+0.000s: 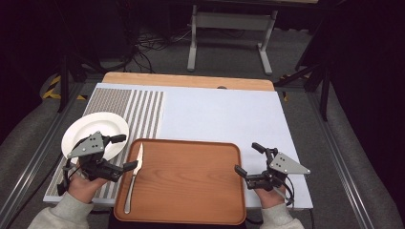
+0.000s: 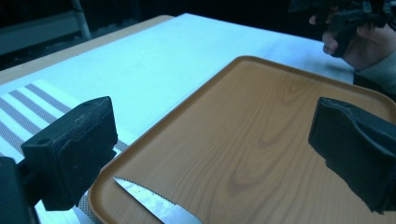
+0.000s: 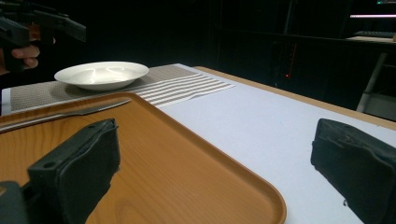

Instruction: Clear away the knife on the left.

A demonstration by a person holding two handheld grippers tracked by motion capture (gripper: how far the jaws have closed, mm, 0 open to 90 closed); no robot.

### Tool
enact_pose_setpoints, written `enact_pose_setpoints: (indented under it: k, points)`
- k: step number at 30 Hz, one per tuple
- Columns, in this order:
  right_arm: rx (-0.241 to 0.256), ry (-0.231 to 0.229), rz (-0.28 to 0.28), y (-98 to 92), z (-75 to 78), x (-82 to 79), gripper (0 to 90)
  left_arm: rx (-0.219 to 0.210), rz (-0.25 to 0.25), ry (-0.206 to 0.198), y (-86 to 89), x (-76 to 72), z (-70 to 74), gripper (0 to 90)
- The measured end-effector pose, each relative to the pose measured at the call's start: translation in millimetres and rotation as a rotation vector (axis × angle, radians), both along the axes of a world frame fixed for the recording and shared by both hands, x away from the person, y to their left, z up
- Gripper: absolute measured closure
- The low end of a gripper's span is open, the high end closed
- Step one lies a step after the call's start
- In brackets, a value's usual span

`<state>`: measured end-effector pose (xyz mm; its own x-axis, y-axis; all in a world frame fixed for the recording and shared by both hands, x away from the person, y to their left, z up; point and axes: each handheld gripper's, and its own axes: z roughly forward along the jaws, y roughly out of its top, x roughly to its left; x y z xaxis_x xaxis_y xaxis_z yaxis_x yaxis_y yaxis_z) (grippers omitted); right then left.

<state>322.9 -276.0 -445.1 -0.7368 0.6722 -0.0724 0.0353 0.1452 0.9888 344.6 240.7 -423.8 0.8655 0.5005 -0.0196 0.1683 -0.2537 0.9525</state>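
Both hand-held grippers, left point(image 1: 122, 152) and right point(image 1: 249, 158), gape wide, empty, flanking tray point(image 1: 191, 181); knife point(image 1: 134, 175) lies along its left edge, plate point(image 1: 81, 130) beyond.

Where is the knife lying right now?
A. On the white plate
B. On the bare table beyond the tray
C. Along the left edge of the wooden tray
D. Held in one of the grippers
C: the knife lies along the tray's left edge, both grippers open and empty.

- The knife point(image 1: 134, 175) lies along the wooden tray's point(image 1: 191, 215) left edge; the tray floor right of it is open to you.
- The white plate point(image 1: 90, 129) occupies the striped mat point(image 1: 143, 109) at the left.
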Motion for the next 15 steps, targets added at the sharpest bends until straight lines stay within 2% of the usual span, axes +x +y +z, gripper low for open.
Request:
enact_pose_setpoints:
  k: [5, 7, 10, 14, 15]
  points:
    - [-0.001, 0.002, 0.0, -0.3, -1.0, 0.5, 2.0, -0.099, 0.03, -0.035, 9.7, -4.9, -15.2, 2.0]
    - [-0.003, 0.002, -0.001, -0.2, -1.2, 0.5, 2.0, -0.12, 0.053, -0.041, 13.1, -7.6, -22.0, 2.0]
    - [0.0, 0.007, -0.001, 0.0, -2.0, 0.3, 2.0, -0.127, 0.091, -0.081, 18.0, -12.3, -36.9, 2.0]
    - [-0.001, 0.011, 0.001, 0.0, -3.7, 0.8, 2.0, -0.113, 0.091, -0.058, 21.6, -11.6, -45.0, 1.9]
    - [-0.002, 0.015, 0.0, 0.1, -4.3, 0.7, 2.0, -0.131, 0.09, -0.034, 22.0, -11.9, -49.0, 1.8]
